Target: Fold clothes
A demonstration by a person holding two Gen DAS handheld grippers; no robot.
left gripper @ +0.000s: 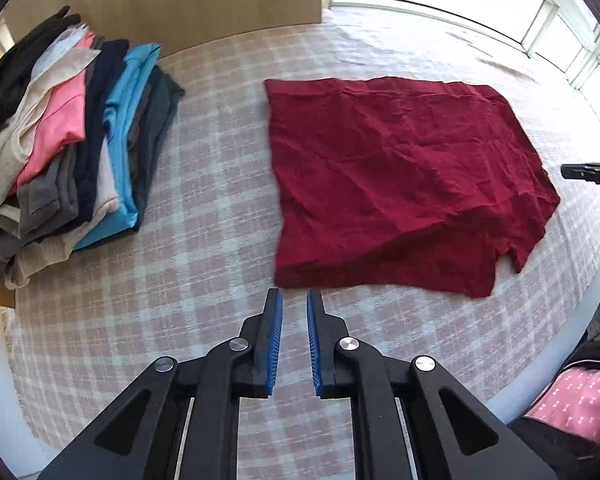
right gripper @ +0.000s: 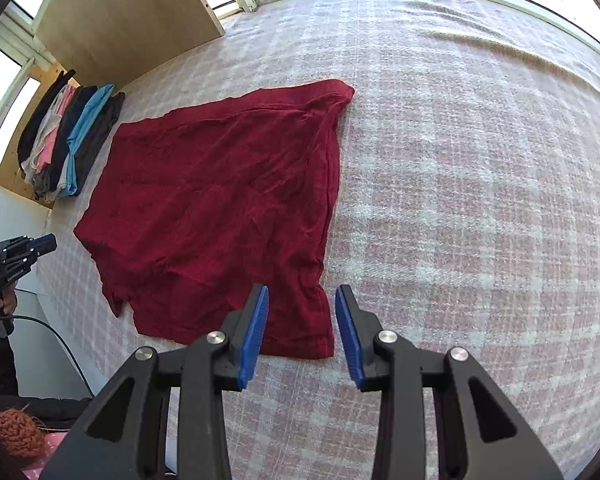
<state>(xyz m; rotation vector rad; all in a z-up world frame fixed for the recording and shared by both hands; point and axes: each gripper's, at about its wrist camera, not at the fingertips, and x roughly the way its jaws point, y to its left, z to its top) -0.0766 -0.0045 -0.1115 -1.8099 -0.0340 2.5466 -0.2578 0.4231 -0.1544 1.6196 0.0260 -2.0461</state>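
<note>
A dark red shirt (left gripper: 404,184) lies flat and wrinkly in the middle of the pink checked blanket (left gripper: 204,184). A pile of folded clothes (left gripper: 72,148) sits at 9 o'clock. The left gripper (left gripper: 295,300) and right gripper (right gripper: 302,296) are both spread apart, holding nothing. Bright windows (left gripper: 548,12) sit at 1 o'clock.

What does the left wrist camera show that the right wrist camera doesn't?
Only the left view shows the left tool close up, plus the pile's beige and grey layers clearly. Only the right view shows the right tool close up and a black cable. Both show the dark red crumpled garment lying on the pink checked blanket and the pile of folded clothes.
</note>
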